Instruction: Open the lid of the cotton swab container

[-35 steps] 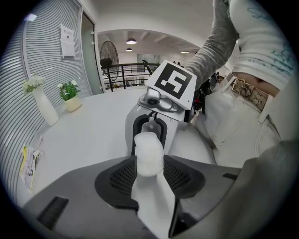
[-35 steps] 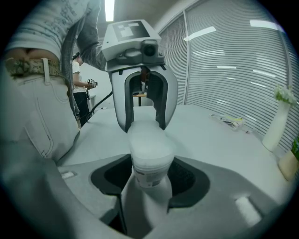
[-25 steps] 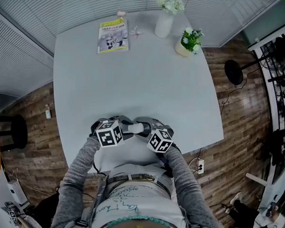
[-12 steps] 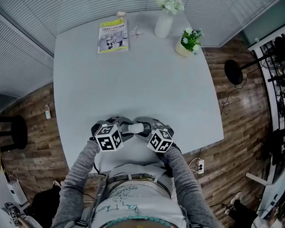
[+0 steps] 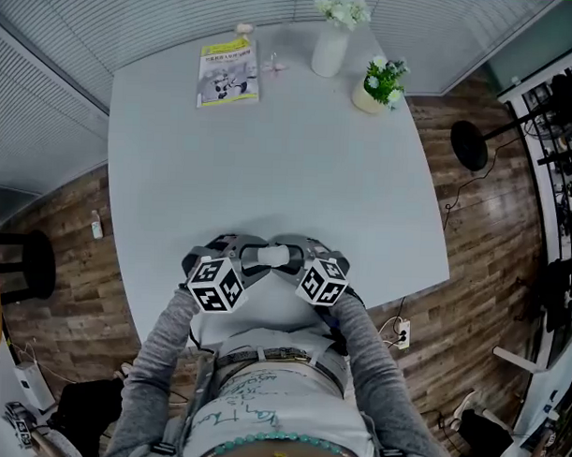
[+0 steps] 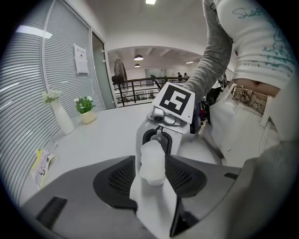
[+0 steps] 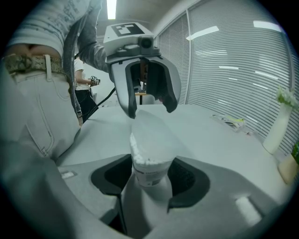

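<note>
The cotton swab container [image 5: 274, 257] is a small translucent white tub held level just above the table's near edge, between the two grippers. My right gripper [image 7: 150, 179] is shut on its body [image 7: 149, 161], and white swab tips show through the wall. The lid end [image 6: 152, 161] sits between the pads of my left gripper [image 6: 150, 175], whose jaws are opening, with a thin gap showing beside the lid. In the head view the left gripper [image 5: 247, 257] and right gripper [image 5: 292, 256] face each other tip to tip.
On the white table [image 5: 269, 166], a booklet [image 5: 227, 71], a white vase with flowers [image 5: 330, 46] and a small potted plant [image 5: 377, 84] stand along the far edge. The person's body is close behind the grippers. Wood floor surrounds the table.
The left gripper's marker cube has dropped back a little toward the person and its jaws have spread. The right gripper and the container have stayed put.
</note>
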`<state>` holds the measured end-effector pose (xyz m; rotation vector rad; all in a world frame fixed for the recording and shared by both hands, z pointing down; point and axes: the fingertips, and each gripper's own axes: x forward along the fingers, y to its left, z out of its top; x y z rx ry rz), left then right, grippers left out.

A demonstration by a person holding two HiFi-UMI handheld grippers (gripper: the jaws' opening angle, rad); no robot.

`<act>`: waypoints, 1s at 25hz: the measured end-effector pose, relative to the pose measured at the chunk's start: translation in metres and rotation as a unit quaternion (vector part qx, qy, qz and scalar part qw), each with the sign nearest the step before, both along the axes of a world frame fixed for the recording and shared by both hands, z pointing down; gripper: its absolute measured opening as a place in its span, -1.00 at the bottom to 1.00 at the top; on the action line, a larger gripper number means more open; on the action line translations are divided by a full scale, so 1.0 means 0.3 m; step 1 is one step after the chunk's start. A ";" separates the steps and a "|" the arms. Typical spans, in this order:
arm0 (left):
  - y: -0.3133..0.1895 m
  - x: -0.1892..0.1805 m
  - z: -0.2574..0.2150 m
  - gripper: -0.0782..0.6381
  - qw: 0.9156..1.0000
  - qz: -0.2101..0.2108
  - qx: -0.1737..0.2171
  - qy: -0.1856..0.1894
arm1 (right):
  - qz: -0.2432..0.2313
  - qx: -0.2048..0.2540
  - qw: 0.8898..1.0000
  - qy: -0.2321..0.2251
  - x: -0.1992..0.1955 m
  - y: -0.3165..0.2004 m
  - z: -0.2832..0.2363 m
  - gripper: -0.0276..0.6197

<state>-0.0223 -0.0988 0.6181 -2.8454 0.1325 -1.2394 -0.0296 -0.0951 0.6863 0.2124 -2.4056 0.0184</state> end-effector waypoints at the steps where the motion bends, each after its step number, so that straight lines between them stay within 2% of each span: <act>1: -0.004 -0.001 -0.007 -0.24 1.000 -0.003 -0.001 0.004 | 0.000 0.000 1.000 0.000 0.000 -0.001 0.001 -0.18; 5: -0.016 -0.003 -0.030 -0.29 1.000 -0.006 0.000 0.012 | -0.001 0.000 1.000 0.001 0.004 -0.002 0.003 -0.18; 9: -0.009 -0.007 -0.029 -0.29 1.000 0.006 0.026 -0.008 | -0.002 0.002 1.000 0.004 0.004 0.003 0.009 -0.19; 13: -0.028 -0.013 -0.043 -0.31 0.999 -0.015 0.045 -0.002 | -0.004 0.009 1.000 0.013 0.010 0.005 0.015 -0.22; 20: -0.091 -0.010 -0.061 -0.59 0.997 -0.054 0.047 0.020 | -0.006 0.007 1.000 0.013 0.010 0.005 0.020 -0.23; 25: -0.142 -0.008 -0.055 -0.67 0.996 -0.083 0.033 0.025 | -0.004 0.005 1.000 0.013 0.007 0.007 0.017 -0.23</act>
